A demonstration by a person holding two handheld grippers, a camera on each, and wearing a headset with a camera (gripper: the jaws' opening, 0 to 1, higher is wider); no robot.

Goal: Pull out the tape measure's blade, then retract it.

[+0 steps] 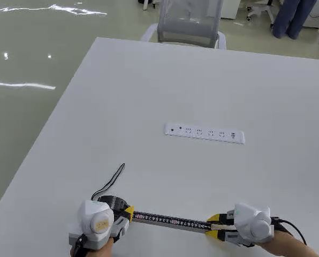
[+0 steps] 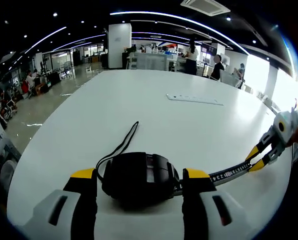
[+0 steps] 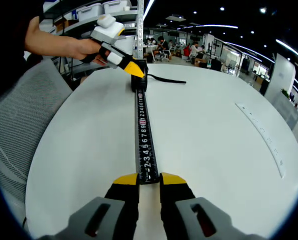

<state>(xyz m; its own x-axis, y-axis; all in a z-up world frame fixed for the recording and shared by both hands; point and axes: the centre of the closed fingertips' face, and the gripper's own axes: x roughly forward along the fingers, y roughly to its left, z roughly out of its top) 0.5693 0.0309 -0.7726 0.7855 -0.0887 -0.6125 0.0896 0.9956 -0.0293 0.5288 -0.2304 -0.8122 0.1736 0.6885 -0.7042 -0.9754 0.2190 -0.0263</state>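
- Head view: my left gripper [image 1: 120, 213] sits at the near edge of the white table [image 1: 149, 85], its jaws closed against the two sides of the black tape measure case [image 1: 114, 203].
- The case's black strap [image 1: 110, 181] trails away from it across the table.
- The blade [image 1: 173, 220] is drawn out of the case and runs flat and straight towards my right gripper [image 1: 213, 226], whose yellow-tipped jaws pinch its far end.
- A white power strip [image 1: 204, 133] lies mid-table, well apart from both grippers, and a grey mesh chair [image 1: 190, 21] stands at the far edge.
- Left gripper view: my left gripper [image 2: 140, 174] has the case [image 2: 134, 181] wedged between its jaws, one yellow tip pressed to each side.
- The blade [image 2: 229, 174] leaves the case's right side and reaches my right gripper [image 2: 261, 157], which holds its end.
- The strap [image 2: 121, 145] lies ahead of the case, with the power strip [image 2: 194, 99] further off.
- Right gripper view: my right gripper [image 3: 149, 179] has its jaws drawn nearly together on the blade's tip.
- The blade [image 3: 143, 135] lies numbers-up on the table, straight ahead to the case [image 3: 139, 80], which my left gripper [image 3: 126, 64] grips.
- The strap [image 3: 166, 79] lies just beyond the case, the power strip [image 3: 261, 135] off to the right, and the chair [image 3: 19, 125] at the left.
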